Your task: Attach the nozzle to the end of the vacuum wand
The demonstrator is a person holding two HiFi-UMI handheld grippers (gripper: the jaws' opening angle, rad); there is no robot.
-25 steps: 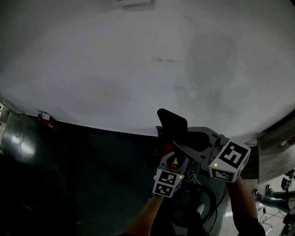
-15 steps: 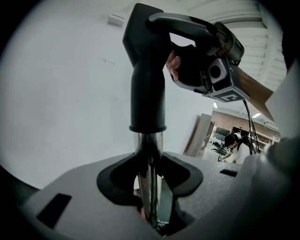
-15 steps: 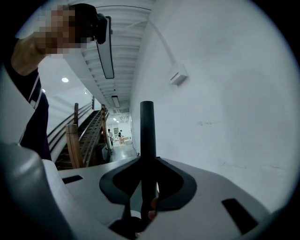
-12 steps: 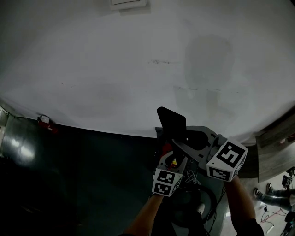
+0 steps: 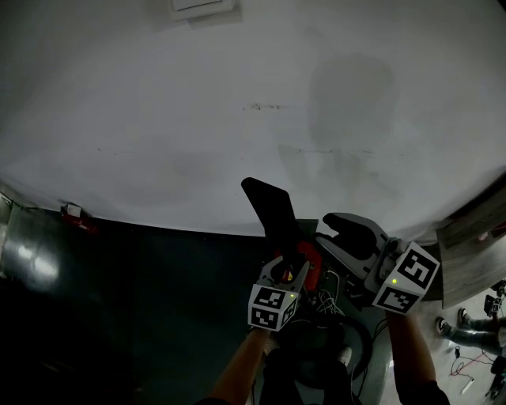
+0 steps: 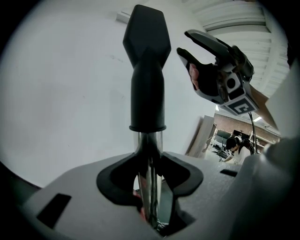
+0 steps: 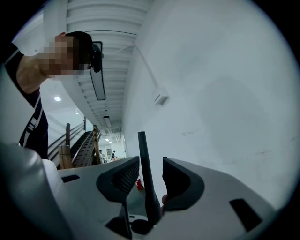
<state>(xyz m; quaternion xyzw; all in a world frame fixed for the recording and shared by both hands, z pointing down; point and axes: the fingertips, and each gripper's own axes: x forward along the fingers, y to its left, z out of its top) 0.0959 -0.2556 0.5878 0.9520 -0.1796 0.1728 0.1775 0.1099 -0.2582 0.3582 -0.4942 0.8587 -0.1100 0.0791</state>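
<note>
Nozzle (image 6: pixel 146 70) and vacuum wand (image 6: pixel 149 145) are already joined: the black nozzle's round collar sits over the top end of the chrome wand, and its flat, widened tip stands above that, in front of a white wall (image 5: pixel 198 119). In the head view the pair leans up and to the left from between the two cubes with square markers.

The left hand-held gripper (image 6: pixel 150 176) is clamped on the wand just below the collar. Its dark pads press the tube from both sides and hold it roughly upright in the left gripper view.

The right hand-held gripper (image 7: pixel 146 164) has its jaws spread wide, and they have just been opening. In the right gripper view the nozzle shows edge-on as a thin dark blade between the two pads, with a gap on either side near its tip. Lower down it runs close to the right-hand pad, and whether it touches there is hard to say. From the left gripper view the same gripper hangs beside the nozzle's flat tip, its two fingers parted and near it.

A red part (image 5: pixel 307 265) shows between the two grippers in the head view, possibly the vacuum's body, though it is too dark to be sure. A small white wall plate (image 5: pixel 202 6) sits at the top of that view.
</note>
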